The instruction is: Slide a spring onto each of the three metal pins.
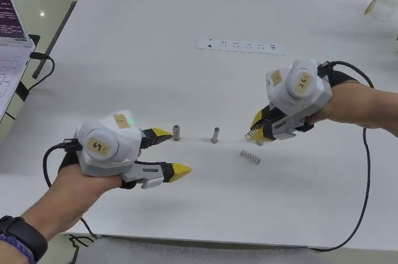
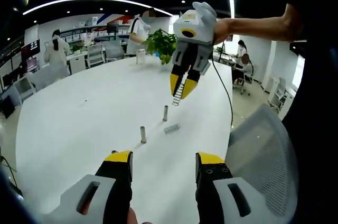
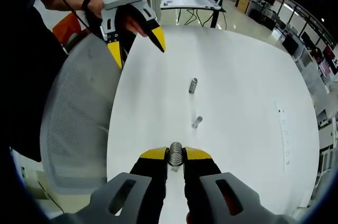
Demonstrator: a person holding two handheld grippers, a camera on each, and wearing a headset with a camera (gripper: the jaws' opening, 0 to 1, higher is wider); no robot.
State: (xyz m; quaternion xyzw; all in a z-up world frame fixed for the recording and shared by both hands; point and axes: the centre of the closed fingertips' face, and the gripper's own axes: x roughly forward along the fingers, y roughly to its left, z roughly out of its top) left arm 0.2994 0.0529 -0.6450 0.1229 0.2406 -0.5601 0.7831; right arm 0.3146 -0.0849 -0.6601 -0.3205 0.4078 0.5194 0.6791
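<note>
Right gripper [image 3: 176, 158] is closed almost fully, its yellow-tipped jaws pinching the held spring [image 3: 175, 150] near one end so that the coil pokes out beyond the tips; in the head view it hangs above the table, the coil slanting down towards the pins and clear of the surface; the middle pin [image 1: 215, 135] stands upright and bare, near the coil's free end but apart from it; the end pin [image 1: 176, 132], just beside the left gripper's far jaw, looks ribbed, as though a spring sits on it, though it is too small to be sure; whether a third pin stands beneath the right gripper I cannot tell; the loose spring [image 1: 250, 157] lies flat on the table [image 1: 186, 40], near the right gripper on the person's side; the left gripper [image 1: 171, 150] gapes wide and holds nothing, low by the end pin.

By my reading, the step in hand is carrying a spring to a pin, with probably one pin dressed; the next move calls for bringing the coil's open end square over a bare pin's top, lining its axis with the pin, then lowering and releasing only once the coil has caught; a slanted approach could snag on the top or tip the pin.
</note>
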